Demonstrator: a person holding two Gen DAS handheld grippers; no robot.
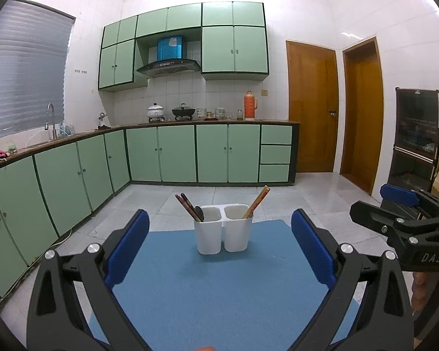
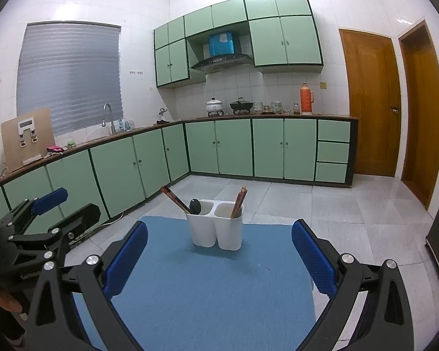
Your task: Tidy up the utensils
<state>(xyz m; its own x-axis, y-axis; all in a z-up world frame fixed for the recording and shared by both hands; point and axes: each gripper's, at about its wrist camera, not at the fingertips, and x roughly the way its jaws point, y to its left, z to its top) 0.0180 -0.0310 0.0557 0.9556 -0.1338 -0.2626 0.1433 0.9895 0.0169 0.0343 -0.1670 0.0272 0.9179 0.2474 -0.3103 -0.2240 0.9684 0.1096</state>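
A white two-compartment utensil holder (image 1: pixel 223 229) stands upright at the far end of a blue mat (image 1: pixel 219 286). Its left compartment holds dark chopsticks (image 1: pixel 187 205) and a black spoon (image 1: pixel 199 212). Its right compartment holds light wooden chopsticks (image 1: pixel 257 201). My left gripper (image 1: pixel 219 251) is open and empty, held back from the holder. The holder (image 2: pixel 215 224) also shows in the right wrist view, with dark chopsticks (image 2: pixel 174 199), spoon (image 2: pixel 195 205) and light chopsticks (image 2: pixel 238 201). My right gripper (image 2: pixel 219 257) is open and empty. Each gripper shows at the other's side: right (image 1: pixel 406 219), left (image 2: pixel 41 219).
The mat (image 2: pixel 213 289) lies on a small table over a grey tiled floor. Green kitchen cabinets (image 1: pixel 161 155) with a counter, sink and pots run along the back and left walls. Wooden doors (image 1: pixel 313 108) and a dark cabinet (image 1: pixel 418 137) stand at the right.
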